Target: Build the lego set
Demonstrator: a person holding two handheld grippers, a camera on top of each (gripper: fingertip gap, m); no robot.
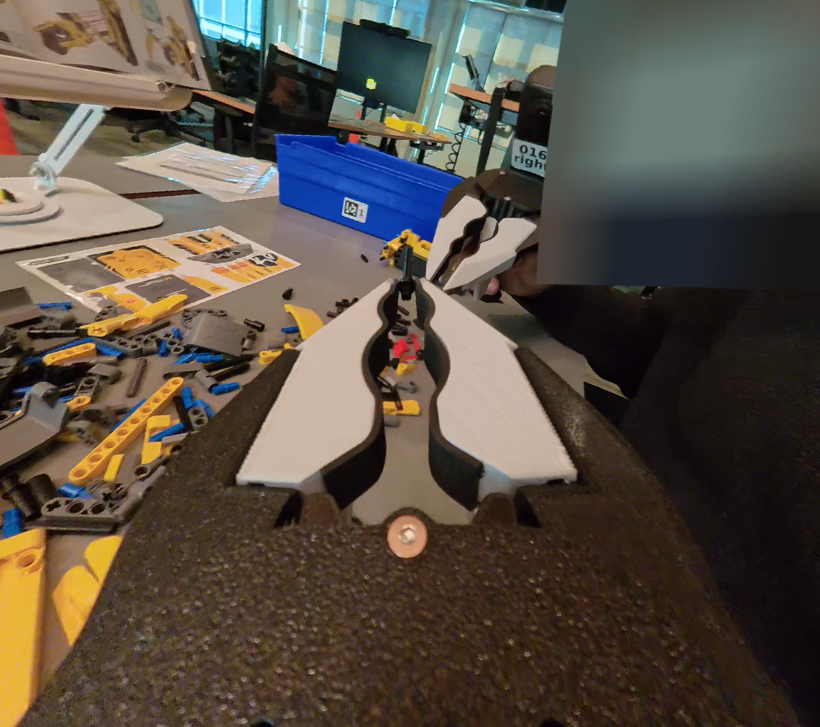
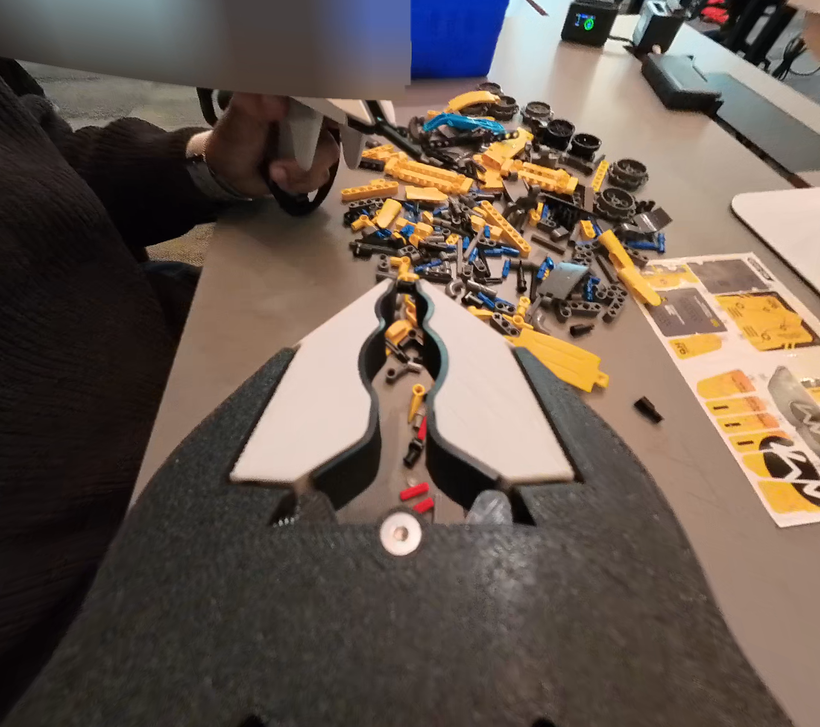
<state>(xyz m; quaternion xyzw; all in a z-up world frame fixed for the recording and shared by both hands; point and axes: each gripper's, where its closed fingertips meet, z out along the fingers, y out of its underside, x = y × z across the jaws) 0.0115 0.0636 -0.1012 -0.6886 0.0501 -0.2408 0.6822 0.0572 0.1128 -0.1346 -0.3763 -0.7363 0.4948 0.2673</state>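
The left tool [image 1: 406,289] is closed on a thin black pin [image 1: 406,277] at its tips. The pin stands up and points toward a small yellow and black build [image 1: 406,246] just ahead. The right tool [image 2: 406,284] is closed on that build and holds it above the counter [image 2: 275,284]. The two tools face each other, tips close. A pile of yellow, black and blue pieces [image 2: 501,218] lies beside them, with a sticker sheet [image 1: 159,266] and a blue bin [image 1: 355,178] farther off.

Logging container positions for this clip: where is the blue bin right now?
The blue bin stands at the table's far side, centre in the left wrist view, beyond the sticker sheet; the right wrist view shows it top centre.
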